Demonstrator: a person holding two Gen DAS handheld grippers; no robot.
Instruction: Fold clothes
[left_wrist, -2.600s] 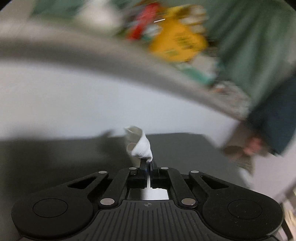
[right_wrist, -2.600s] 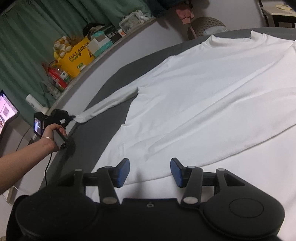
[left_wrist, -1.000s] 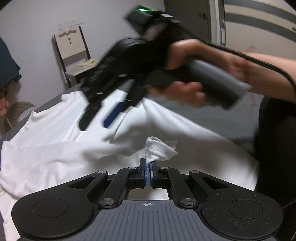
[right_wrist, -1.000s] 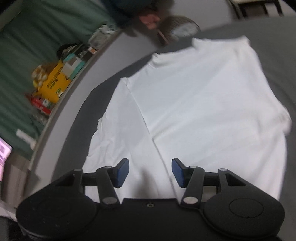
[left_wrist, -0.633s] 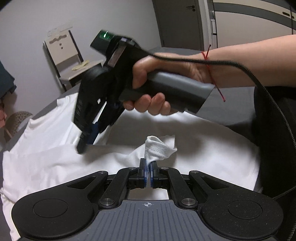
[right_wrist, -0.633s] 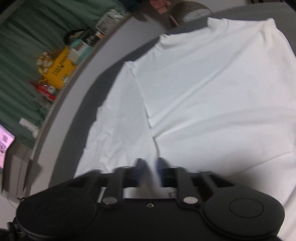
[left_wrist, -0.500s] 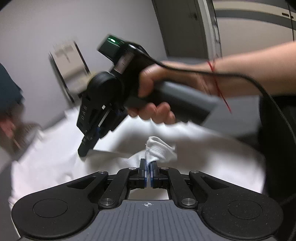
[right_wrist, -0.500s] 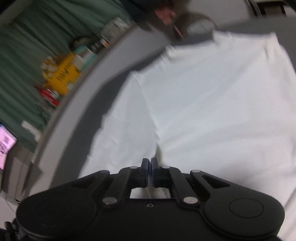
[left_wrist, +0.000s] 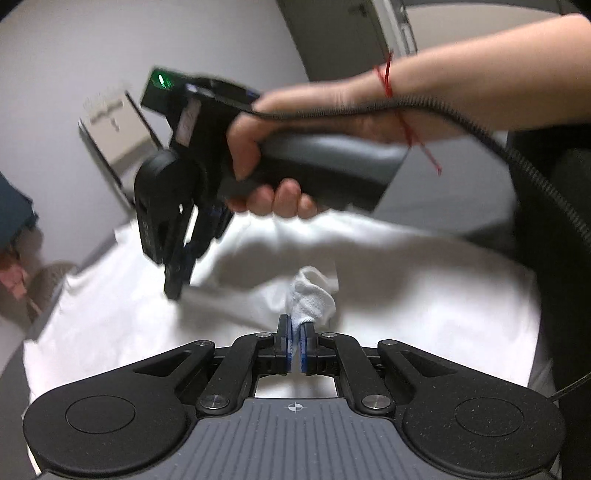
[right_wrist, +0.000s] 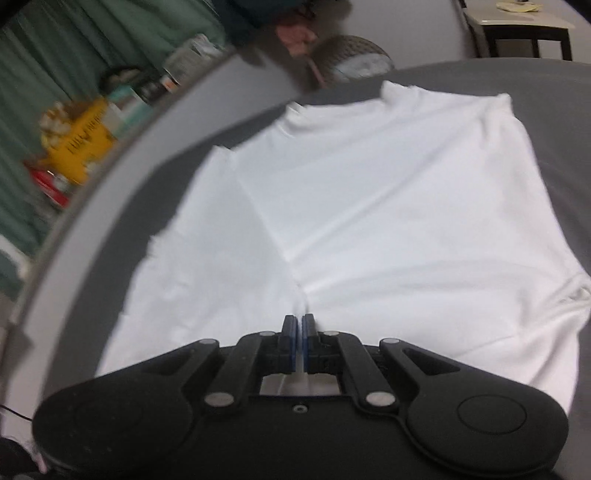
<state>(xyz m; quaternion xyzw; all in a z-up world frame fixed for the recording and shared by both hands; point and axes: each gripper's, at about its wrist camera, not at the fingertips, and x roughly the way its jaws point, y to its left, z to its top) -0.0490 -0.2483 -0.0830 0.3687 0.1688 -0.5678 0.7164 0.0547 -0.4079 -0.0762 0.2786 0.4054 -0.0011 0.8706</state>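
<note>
Left wrist view: the left tongs (left_wrist: 294, 345) pinch a bunched cuff (left_wrist: 312, 299) of the soft white shirt (left_wrist: 424, 302), light and limp.

Right wrist view: the right tongs (right_wrist: 299, 341) pinch a fold of the shirt spread on the grey worktop (right_wrist: 561, 122); edges and seams look like the surest hold.

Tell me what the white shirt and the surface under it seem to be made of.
White shirt: soft matte knit, probably cotton jersey; it creases loosely, and the cuff pinched in the left gripper shows ribbing. Grey surface: smooth and matte, possibly a fabric cover; too blurred to tell.
</note>
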